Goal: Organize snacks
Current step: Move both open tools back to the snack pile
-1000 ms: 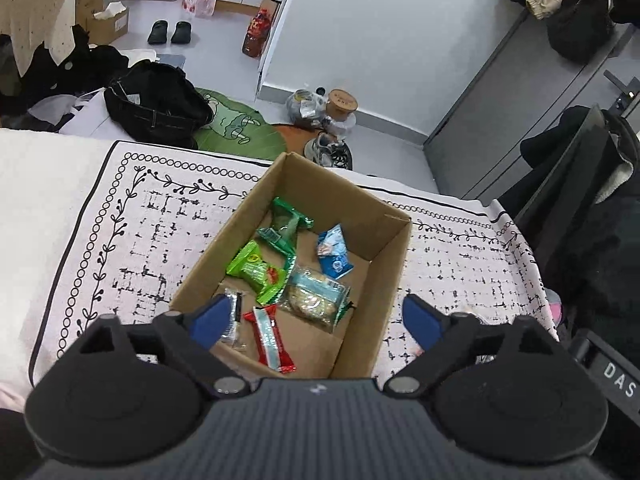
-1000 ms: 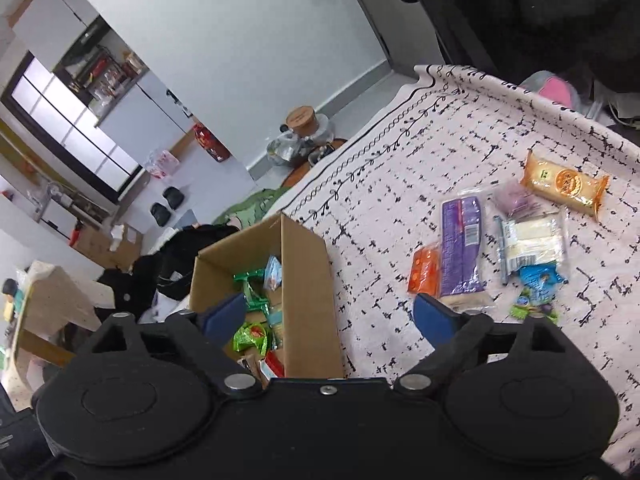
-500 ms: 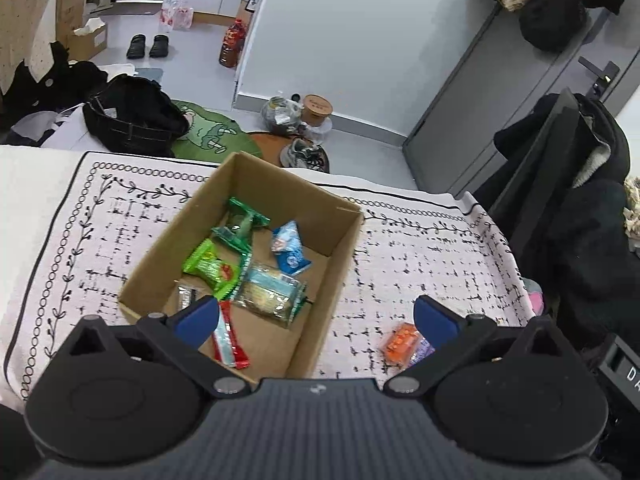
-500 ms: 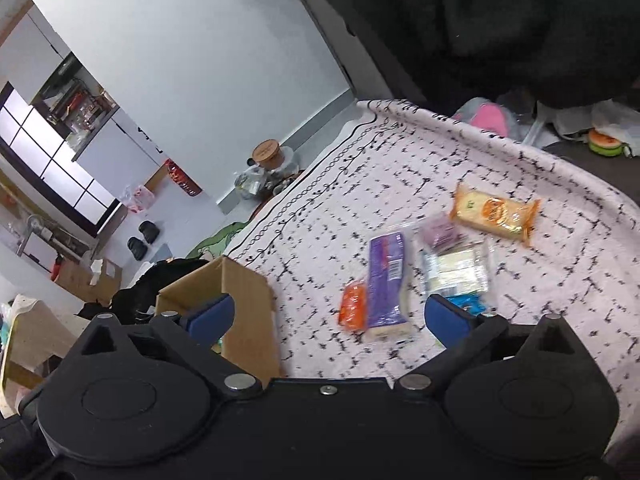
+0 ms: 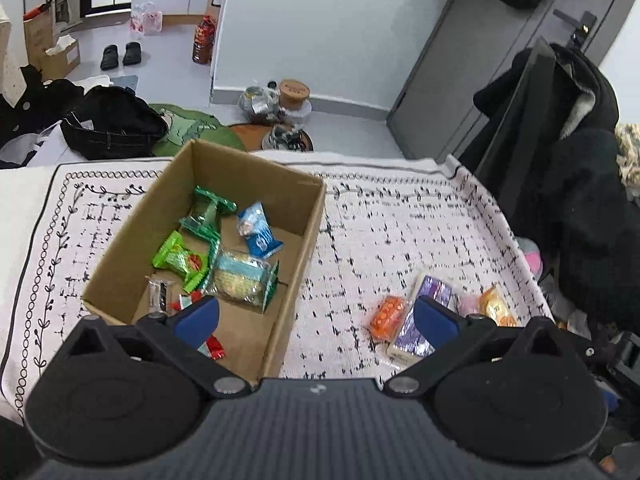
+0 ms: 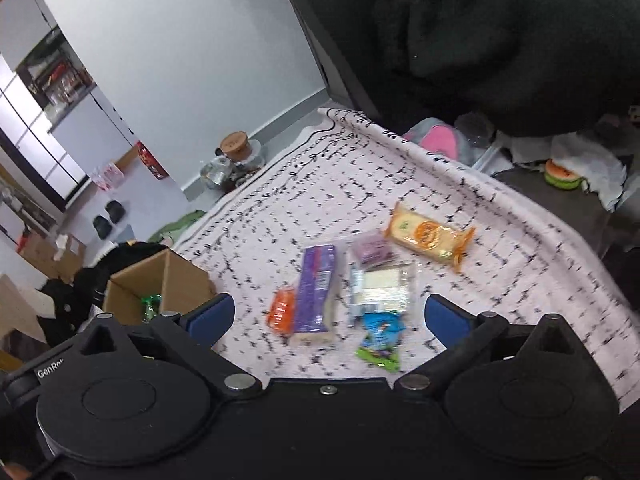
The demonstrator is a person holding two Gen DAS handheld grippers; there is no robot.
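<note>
Cardboard box (image 5: 304, 240) (half-filled) sits left of loose snacks (image 6: 316, 288); both grippers' fingers (image 6: 210, 318) spread, empty.

The only lettering that can be read is "GenRo", printed in small white characters on the black body of the right hand-held gripper (image 6: 326, 320), at its left edge in the right wrist view, where the word is cut off by the housing's curve. A small pale emblem is seen at the middle of the ribbed grey body of the left hand-held gripper (image 5: 316, 318), but it cannot be made out. Print is carried by the snack wrappers in the cardboard box (image 5: 308, 236) and on the patterned cloth (image 6: 304, 184), yet it is too small and blurred to be read.
</note>
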